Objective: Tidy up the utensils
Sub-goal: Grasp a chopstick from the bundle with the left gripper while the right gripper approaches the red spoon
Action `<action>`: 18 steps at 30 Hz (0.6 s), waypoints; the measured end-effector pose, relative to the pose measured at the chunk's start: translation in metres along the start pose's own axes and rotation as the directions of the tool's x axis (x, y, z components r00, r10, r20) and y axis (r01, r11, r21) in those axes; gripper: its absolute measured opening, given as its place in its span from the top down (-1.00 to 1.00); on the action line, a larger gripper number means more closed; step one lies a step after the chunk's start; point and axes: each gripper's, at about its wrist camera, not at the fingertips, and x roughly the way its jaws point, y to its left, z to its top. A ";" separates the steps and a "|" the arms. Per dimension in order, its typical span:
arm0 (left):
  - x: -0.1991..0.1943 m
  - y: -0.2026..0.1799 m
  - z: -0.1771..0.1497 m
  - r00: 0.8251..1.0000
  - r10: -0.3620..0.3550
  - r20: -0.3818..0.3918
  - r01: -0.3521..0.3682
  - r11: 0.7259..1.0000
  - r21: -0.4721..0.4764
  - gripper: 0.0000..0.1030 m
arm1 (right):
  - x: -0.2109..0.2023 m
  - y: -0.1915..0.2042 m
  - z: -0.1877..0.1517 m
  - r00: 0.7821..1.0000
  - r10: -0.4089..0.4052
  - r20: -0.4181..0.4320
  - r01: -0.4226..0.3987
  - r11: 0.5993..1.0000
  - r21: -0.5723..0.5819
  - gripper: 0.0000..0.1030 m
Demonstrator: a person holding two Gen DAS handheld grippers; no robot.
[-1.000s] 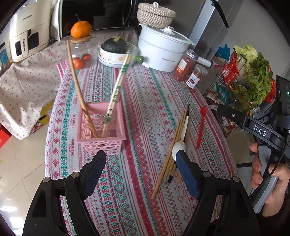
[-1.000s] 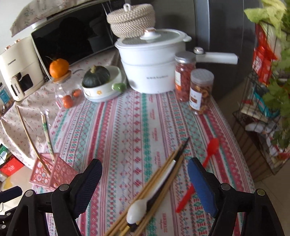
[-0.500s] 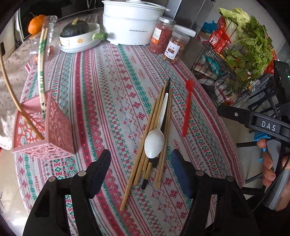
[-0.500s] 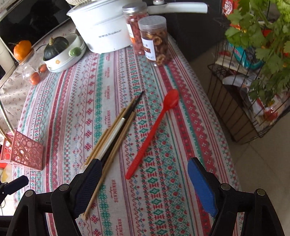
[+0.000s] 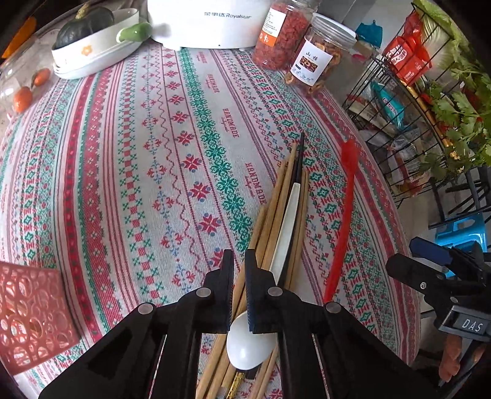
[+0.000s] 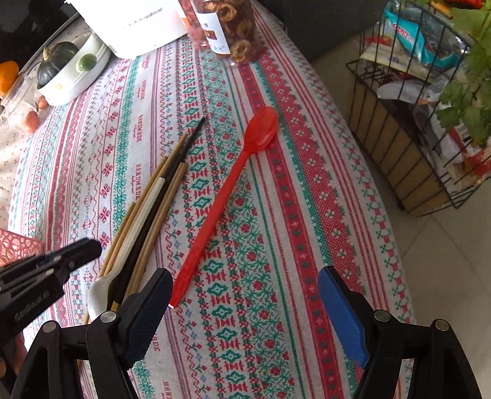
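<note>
A bundle of wooden chopsticks [image 5: 277,196] lies on the patterned tablecloth with a black chopstick and a white spoon [image 5: 250,348] on top. My left gripper [image 5: 239,264] is down on the bundle's left side, shut on a wooden chopstick [image 5: 241,290]. A red spoon [image 6: 233,181] lies to the right of the bundle, bowl pointing away. My right gripper [image 6: 245,294] is open and empty, low over the cloth, with the red spoon's handle end beside its left finger [image 6: 147,310]. The pink lattice basket [image 5: 30,313] stands at the left.
A white pot [image 5: 208,21], two snack jars [image 5: 319,58] and a bowl with a squash [image 5: 92,40] stand at the back of the table. A wire rack with greens and packets [image 6: 429,101] stands beyond the right table edge.
My left gripper has dropped onto the chopstick bundle and closed from wide open. My right gripper has come lower and nearer the red spoon's handle, still open.
</note>
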 end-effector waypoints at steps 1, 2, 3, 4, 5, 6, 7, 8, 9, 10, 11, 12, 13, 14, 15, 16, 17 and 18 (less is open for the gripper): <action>0.002 -0.002 0.002 1.000 0.004 -0.004 -0.004 1.000 0.007 0.90 | 0.001 -0.002 0.001 1.000 0.000 -0.001 0.000 1.000 0.002 -0.59; 0.005 -0.004 0.004 1.000 0.006 -0.011 -0.006 1.000 0.013 0.90 | 0.003 -0.005 0.003 1.000 0.004 -0.002 -0.004 1.000 0.007 -0.59; 0.007 -0.005 0.006 1.000 0.004 -0.016 -0.004 1.000 0.021 0.91 | 0.004 -0.008 0.005 1.000 0.007 -0.004 -0.007 1.000 0.016 -0.59; 0.009 -0.007 0.007 1.000 0.006 -0.021 -0.006 1.000 0.027 0.91 | 0.005 -0.011 0.006 1.000 0.006 -0.005 -0.006 1.000 0.024 -0.59; 0.011 -0.008 0.008 1.000 0.013 -0.028 -0.012 0.999 0.034 0.91 | 0.006 -0.014 0.008 1.000 0.005 -0.004 -0.005 0.999 0.033 -0.59; 0.012 -0.010 0.008 0.999 0.016 -0.030 -0.015 0.999 0.042 0.91 | 0.007 -0.017 0.009 1.000 0.004 -0.003 -0.004 0.999 0.041 -0.59; 0.012 -0.012 0.010 0.999 0.023 -0.032 -0.021 0.999 0.050 0.91 | 0.009 -0.020 0.011 1.000 0.003 -0.004 -0.003 0.999 0.050 -0.59; 0.013 -0.013 0.010 0.999 0.037 -0.034 -0.035 0.998 0.054 0.91 | 0.010 -0.022 0.012 1.000 0.003 -0.007 -0.003 0.998 0.059 -0.59; 0.014 -0.014 0.010 0.998 0.055 -0.039 -0.053 0.997 0.055 0.91 | 0.012 -0.024 0.012 1.000 0.004 -0.011 -0.003 0.998 0.065 -0.59; 0.016 -0.013 0.010 0.996 0.074 -0.051 -0.071 0.996 0.055 0.90 | 0.013 -0.025 0.013 1.000 0.003 -0.015 -0.002 0.998 0.069 -0.59; 0.018 -0.016 0.010 0.996 0.077 -0.049 -0.074 0.996 0.054 0.89 | 0.015 -0.026 0.014 1.000 0.001 -0.019 0.000 0.997 0.072 -0.59; 0.021 -0.020 0.012 0.995 0.083 -0.051 -0.080 0.995 0.054 0.89 | 0.016 -0.027 0.015 1.000 -0.002 -0.022 0.003 0.997 0.072 -0.59; 0.021 -0.021 0.013 0.995 0.087 -0.054 -0.085 0.995 0.051 0.89 | 0.016 -0.026 0.015 1.000 -0.003 -0.023 0.004 0.997 0.073 -0.59; 0.022 -0.021 0.014 0.994 0.091 -0.058 -0.089 0.995 0.044 0.89 | 0.016 -0.027 0.016 1.000 -0.003 -0.022 0.004 0.997 0.074 -0.59; 0.023 -0.021 0.014 0.994 0.095 -0.061 -0.093 0.995 0.038 0.87 | 0.016 -0.026 0.016 1.000 -0.002 -0.020 0.004 0.997 0.075 -0.59; 0.024 -0.022 0.015 0.993 0.103 -0.062 -0.101 0.994 0.036 0.85 | 0.016 -0.026 0.016 1.000 -0.003 -0.019 0.004 0.997 0.075 -0.59; 0.024 -0.024 0.015 0.992 0.116 -0.057 -0.114 0.992 0.045 0.85 | 0.015 -0.025 0.016 1.000 -0.004 -0.019 0.005 0.997 0.074 -0.59; 0.026 -0.029 0.015 0.990 0.134 -0.047 -0.131 0.989 0.061 0.87 | 0.015 -0.024 0.016 1.000 -0.004 -0.019 0.005 0.997 0.072 -0.59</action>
